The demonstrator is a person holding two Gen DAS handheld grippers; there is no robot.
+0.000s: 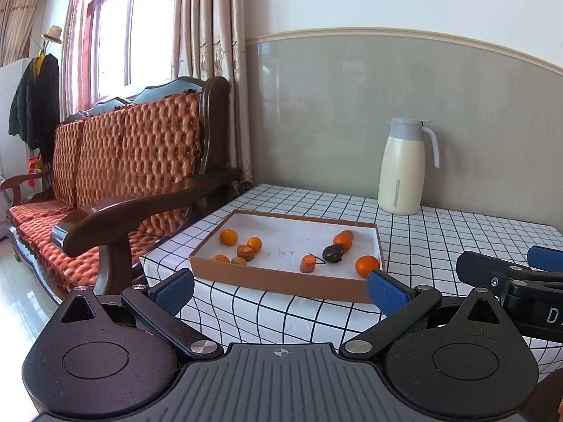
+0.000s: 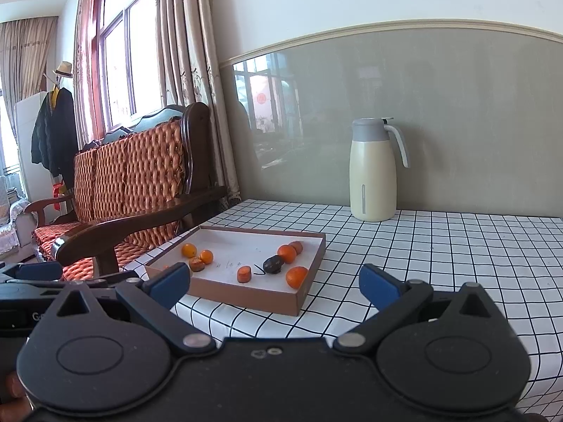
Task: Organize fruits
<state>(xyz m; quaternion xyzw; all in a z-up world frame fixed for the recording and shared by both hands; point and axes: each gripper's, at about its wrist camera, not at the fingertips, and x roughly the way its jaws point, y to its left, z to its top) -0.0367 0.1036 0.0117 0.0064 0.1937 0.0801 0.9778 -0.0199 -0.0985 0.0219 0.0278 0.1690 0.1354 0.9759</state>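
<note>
A shallow brown cardboard tray point(image 1: 278, 279) point(image 2: 242, 293) with a white floor lies on the checked table. In it lie several small oranges, one group at the left point(image 1: 228, 237) point(image 2: 189, 250) and one at the right point(image 1: 367, 266) point(image 2: 296, 277), a dark shrivelled fruit point(image 1: 333, 253) point(image 2: 273, 264) and an orange stub point(image 1: 308, 263) point(image 2: 243, 274). My left gripper point(image 1: 281, 290) is open and empty, held short of the tray's near wall. My right gripper point(image 2: 274, 283) is open and empty, near the tray's near right corner. Each gripper shows at the edge of the other's view.
A cream thermos jug point(image 1: 404, 167) point(image 2: 374, 170) stands at the back of the table by the wall. A wooden sofa with orange cushions point(image 1: 116, 190) point(image 2: 133, 190) stands close to the table's left edge. The checked tablecloth point(image 2: 440, 253) stretches to the right of the tray.
</note>
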